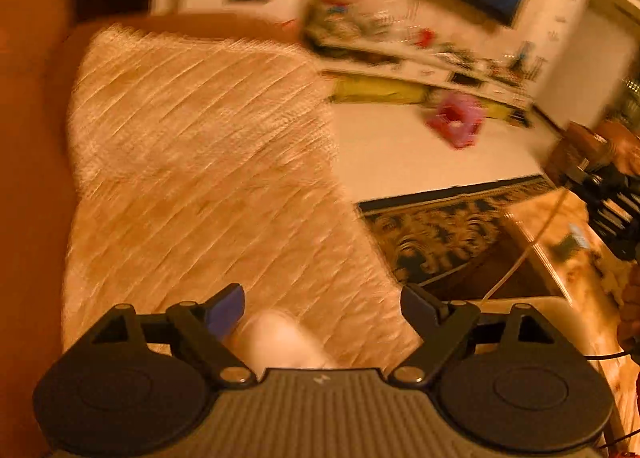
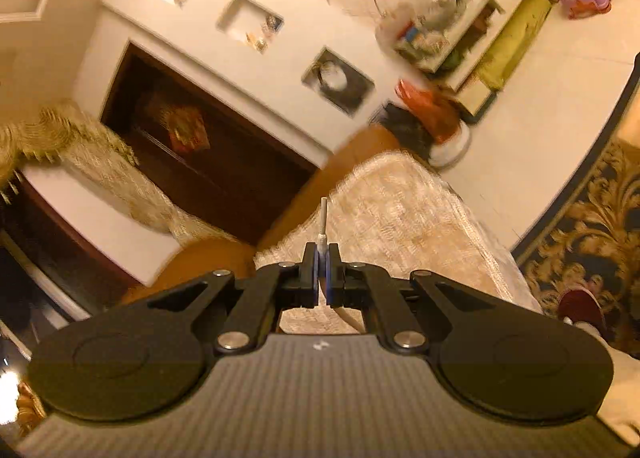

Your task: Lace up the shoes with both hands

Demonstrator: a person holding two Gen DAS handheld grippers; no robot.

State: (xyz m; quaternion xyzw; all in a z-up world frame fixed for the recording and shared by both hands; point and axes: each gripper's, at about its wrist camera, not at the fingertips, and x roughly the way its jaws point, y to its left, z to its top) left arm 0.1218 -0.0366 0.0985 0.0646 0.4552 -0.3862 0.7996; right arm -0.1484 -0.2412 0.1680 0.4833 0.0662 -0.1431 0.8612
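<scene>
My right gripper [image 2: 322,252] is shut on the shoelace tip [image 2: 323,217], whose white aglet sticks out past the closed fingers. The lace hangs down behind the jaws. In the left wrist view the pale lace [image 1: 532,246] runs in a slack line from the right gripper [image 1: 576,179] at the right edge down toward the lower middle. My left gripper [image 1: 322,306] stands wide open over the sofa. A pale blurred shape [image 1: 280,338] lies low between its fingers, untouched by the pads; I cannot tell what it is. No shoe shows clearly.
A sofa with a beige textured cover [image 1: 200,157] fills the left and middle. A dark patterned rug [image 1: 432,234] lies on the pale floor to the right. Further off are a pink plastic stool [image 1: 456,121] and a cluttered low shelf [image 1: 420,53]. A dark red slipper [image 2: 580,306] sits on the rug.
</scene>
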